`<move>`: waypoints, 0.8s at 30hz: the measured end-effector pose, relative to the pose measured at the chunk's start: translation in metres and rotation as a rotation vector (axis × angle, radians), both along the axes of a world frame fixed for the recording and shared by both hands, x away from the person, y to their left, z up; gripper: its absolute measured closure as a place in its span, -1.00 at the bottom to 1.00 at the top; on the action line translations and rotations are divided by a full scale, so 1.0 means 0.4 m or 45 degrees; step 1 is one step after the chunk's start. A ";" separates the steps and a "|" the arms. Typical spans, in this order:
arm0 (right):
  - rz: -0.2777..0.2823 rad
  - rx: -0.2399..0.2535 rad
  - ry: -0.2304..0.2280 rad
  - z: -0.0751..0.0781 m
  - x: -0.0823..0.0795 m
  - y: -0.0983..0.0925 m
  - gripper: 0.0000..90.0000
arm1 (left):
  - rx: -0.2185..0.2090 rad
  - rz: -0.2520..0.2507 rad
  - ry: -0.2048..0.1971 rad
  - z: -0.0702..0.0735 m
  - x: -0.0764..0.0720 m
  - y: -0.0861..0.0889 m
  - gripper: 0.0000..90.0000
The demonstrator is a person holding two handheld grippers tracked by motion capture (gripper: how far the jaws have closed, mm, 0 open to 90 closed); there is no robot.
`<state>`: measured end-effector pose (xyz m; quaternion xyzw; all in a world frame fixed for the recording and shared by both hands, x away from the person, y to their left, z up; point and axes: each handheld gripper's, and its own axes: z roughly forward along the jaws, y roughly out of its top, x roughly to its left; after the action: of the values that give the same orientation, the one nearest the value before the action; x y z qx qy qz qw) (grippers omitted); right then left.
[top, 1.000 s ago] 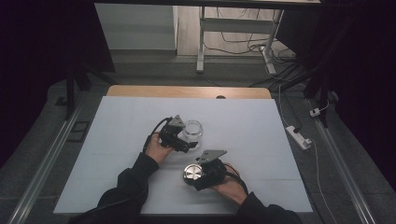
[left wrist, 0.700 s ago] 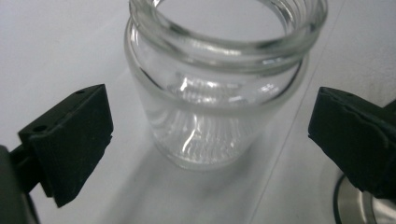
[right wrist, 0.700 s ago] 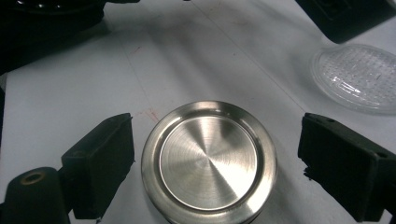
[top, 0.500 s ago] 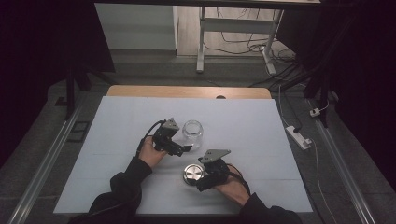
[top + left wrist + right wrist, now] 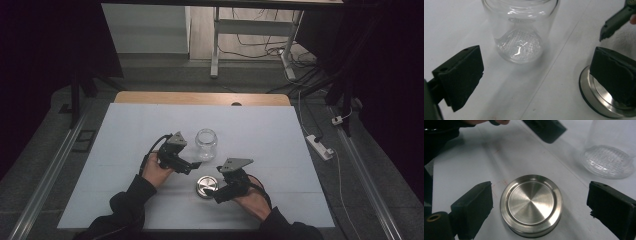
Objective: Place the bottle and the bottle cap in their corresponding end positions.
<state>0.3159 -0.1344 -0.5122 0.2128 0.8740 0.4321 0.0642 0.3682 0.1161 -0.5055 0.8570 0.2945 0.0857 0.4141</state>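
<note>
Since a second ago the left gripper [image 5: 196,164] has backed off the glass jar [image 5: 206,144] toward the person, and its jaws have just been opening: they stand wide apart now, nothing between the pads. Jar stays put, upright and lidless on the white table [image 5: 125,125], just ahead of those jaws; in the left gripper view the jar [image 5: 520,30] sits ahead of the gap and left of centre, clear of both pads. Right gripper [image 5: 214,196] hasn't really shifted, but its jaws have just been opening too. They now straddle the metal lid [image 5: 206,185] without touching it: in the right gripper view the lid [image 5: 531,205] lies flat on the table with a visible gap to each pad. So the lid is released, resting flat. Key geometry: lid sits directly between the right jaws, on their axis, so the right hand is the one placed to re-grip it with a simple close. Jar is up and to the right of the lid in that view [image 5: 609,161], near but not touching, its axis vertical. Left jaws are nearer the jar and point at it roughly level, so steadying it means moving straight forward, then closing. My read: either a finished unscrew-and-set-down, or a pause before the lid goes back on; can't tell which.
</note>
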 end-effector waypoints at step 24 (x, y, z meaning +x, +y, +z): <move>-0.070 -0.032 0.036 0.014 -0.005 -0.049 -1.00 | -0.046 -0.033 0.041 0.006 -0.105 0.031 -1.00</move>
<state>0.3140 -0.1541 -0.5066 0.2420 0.8741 0.4159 0.0664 0.3263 0.1287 -0.5033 0.8544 0.2916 0.0614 0.4257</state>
